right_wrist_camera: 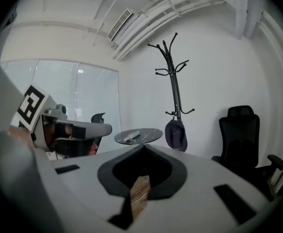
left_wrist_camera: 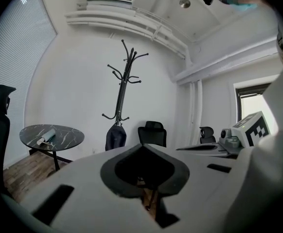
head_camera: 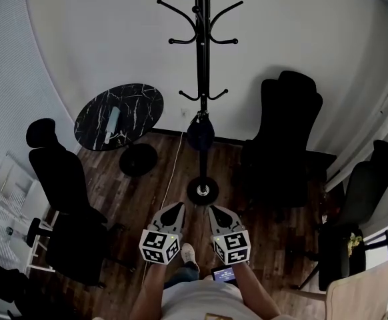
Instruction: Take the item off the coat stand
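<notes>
Dark wood floor and white walls frame a small office. A black coat stand [head_camera: 203, 59] rises straight ahead of the person, with black chairs [head_camera: 284, 132] on either side and a round marbled table [head_camera: 141, 105] to its left.

The only thing on the stand is a dark cap or small bag [head_camera: 200, 133]. It hangs from one of the lowest hooks, close against the pole and well above the base. Its long side runs up and down along the pole.

It lies forward of both grippers and well apart from them, almost on the line between the two. Neither hand looks clearly nearer, though the right sits a touch closer to the pole's line in the head view.

The left gripper [head_camera: 179, 206] and right gripper [head_camera: 212, 209] are held side by side, low and close to the body. Each has its jaws pressed together, with nothing between them. They would have to spread before taking the hanging thing.
</notes>
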Action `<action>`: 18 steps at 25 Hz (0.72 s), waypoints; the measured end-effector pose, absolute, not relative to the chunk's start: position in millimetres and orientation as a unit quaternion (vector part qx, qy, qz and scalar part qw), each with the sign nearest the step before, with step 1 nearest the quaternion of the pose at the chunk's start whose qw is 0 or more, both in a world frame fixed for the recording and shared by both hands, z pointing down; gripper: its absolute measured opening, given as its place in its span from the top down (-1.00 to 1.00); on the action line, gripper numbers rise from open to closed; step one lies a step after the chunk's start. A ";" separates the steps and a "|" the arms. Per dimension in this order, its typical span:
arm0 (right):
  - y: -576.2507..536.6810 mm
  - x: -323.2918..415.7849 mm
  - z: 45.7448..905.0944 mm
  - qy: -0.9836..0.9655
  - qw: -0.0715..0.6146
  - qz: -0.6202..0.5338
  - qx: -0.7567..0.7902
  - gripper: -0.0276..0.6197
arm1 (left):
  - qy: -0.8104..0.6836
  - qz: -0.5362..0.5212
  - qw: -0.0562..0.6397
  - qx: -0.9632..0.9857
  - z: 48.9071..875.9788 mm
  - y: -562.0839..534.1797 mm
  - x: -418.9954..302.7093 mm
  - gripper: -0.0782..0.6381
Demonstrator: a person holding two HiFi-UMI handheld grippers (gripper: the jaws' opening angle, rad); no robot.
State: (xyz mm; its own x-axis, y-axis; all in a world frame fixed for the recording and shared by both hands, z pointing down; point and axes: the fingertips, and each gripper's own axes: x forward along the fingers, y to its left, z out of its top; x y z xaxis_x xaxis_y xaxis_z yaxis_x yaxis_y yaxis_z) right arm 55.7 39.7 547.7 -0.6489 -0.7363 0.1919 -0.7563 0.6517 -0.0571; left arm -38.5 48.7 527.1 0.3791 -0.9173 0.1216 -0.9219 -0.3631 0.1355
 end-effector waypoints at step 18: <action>-115.1 28.3 578.1 -0.889 0.102 0.113 0.433 0.88 | -0.533 0.021 0.120 0.837 553.9 -124.0 -70.2 0.73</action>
State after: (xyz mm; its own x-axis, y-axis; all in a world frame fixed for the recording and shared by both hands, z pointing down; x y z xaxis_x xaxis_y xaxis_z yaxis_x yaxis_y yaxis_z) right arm 28.3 -115.1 578.1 -0.6051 -0.7456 0.2792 -0.7918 0.6003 -0.1129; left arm -70.2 -124.0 553.9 0.4310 -0.8874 0.1636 -0.8975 -0.4030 0.1790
